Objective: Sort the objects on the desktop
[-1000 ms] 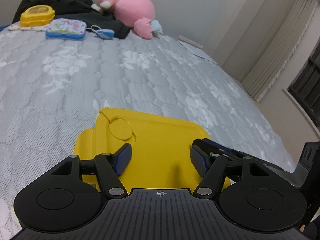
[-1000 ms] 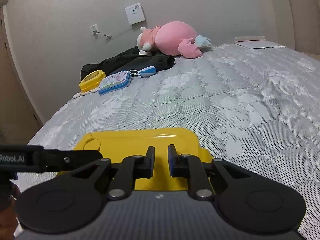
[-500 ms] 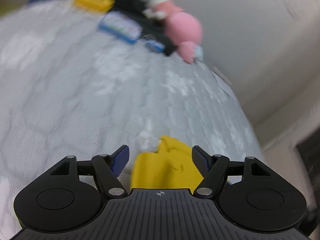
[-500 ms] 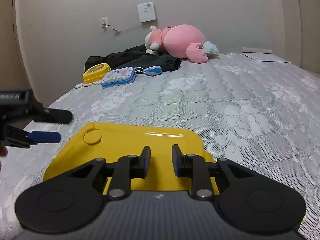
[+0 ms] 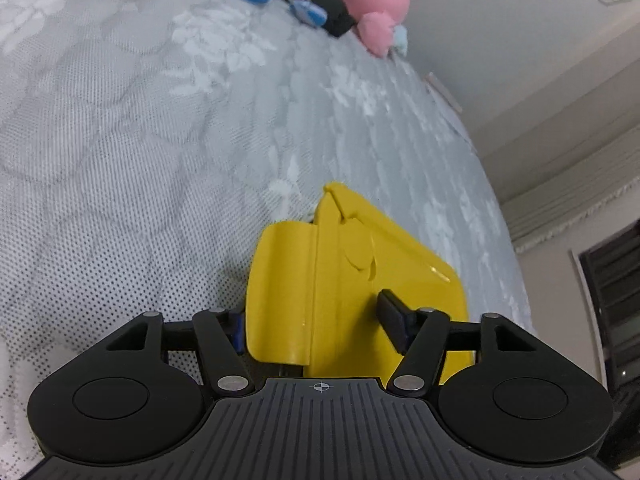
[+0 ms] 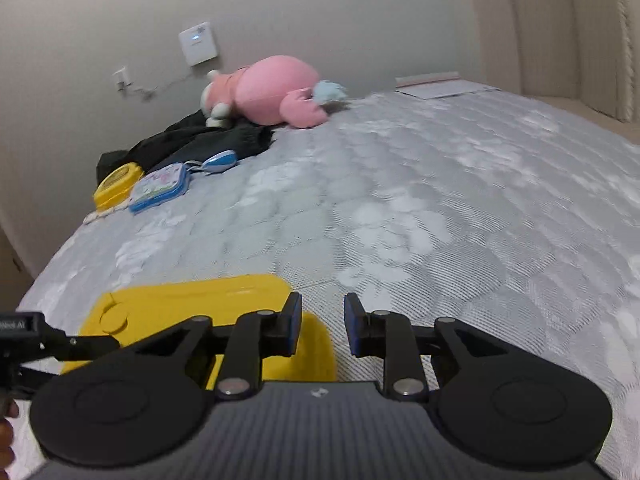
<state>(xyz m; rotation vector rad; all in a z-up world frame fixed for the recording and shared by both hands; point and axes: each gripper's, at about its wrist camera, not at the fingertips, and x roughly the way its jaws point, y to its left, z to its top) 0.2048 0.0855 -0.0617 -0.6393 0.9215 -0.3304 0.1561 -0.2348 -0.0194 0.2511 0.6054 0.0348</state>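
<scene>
A flat yellow plastic box with a hinged end flap lies on the grey quilted mattress, near its front edge. My left gripper is shut on the box's near end: the left pad presses the flap's edge and the right pad bears on the lid. In the right wrist view the same yellow box sits low and left, with the left gripper reaching in from the left edge. My right gripper hovers just past the box's right corner, open, with only mattress between its fingers.
At the far end by the wall lie a pink plush toy, a black garment, a small yellow case, a blue-rimmed pouch and a blue oval gadget. Papers rest at the far right corner.
The left gripper rolled, swung off the box, then came back and closed on its flap end. The right gripper slid right off the box and its jaws widened.
</scene>
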